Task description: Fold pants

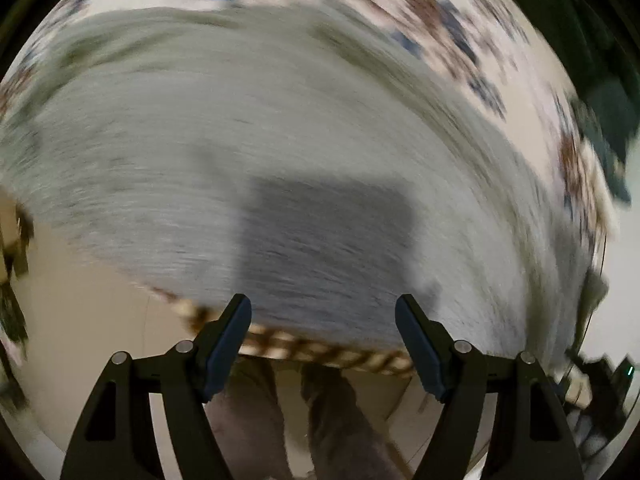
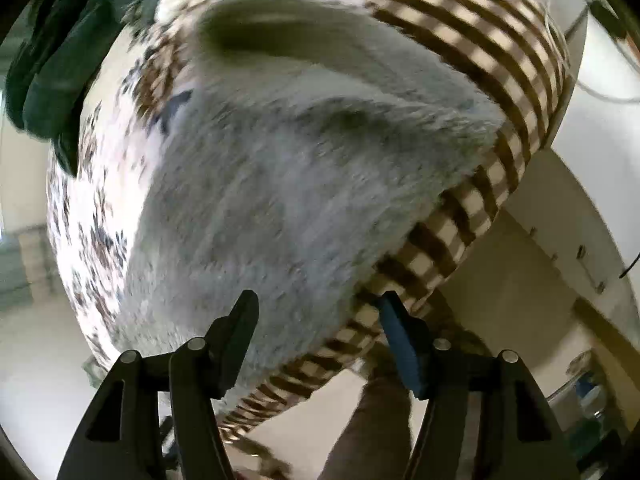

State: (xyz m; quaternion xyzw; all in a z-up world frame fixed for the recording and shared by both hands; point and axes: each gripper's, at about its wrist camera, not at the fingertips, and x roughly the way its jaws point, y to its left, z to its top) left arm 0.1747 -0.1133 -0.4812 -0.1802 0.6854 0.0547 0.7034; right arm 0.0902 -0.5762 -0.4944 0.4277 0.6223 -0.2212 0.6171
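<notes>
Light grey pants (image 1: 248, 144) lie spread over a bed, blurred by motion in both views. In the left wrist view my left gripper (image 1: 323, 312) hangs above their near edge, jaws wide apart, with nothing between them. The pants (image 2: 280, 184) fill the middle of the right wrist view, with a darker fold (image 2: 256, 36) at the far end. My right gripper (image 2: 316, 308) stands open over the pants' near edge by the bed's side, and no cloth is pinched between its fingers.
The bed has a floral sheet (image 1: 436, 12) and a brown-and-cream checked border (image 2: 492, 80) along its edge. Dark green cloth (image 2: 60, 60) lies at the far side. A person's legs (image 1: 332, 420) stand on the pale floor (image 1: 88, 300) below the grippers.
</notes>
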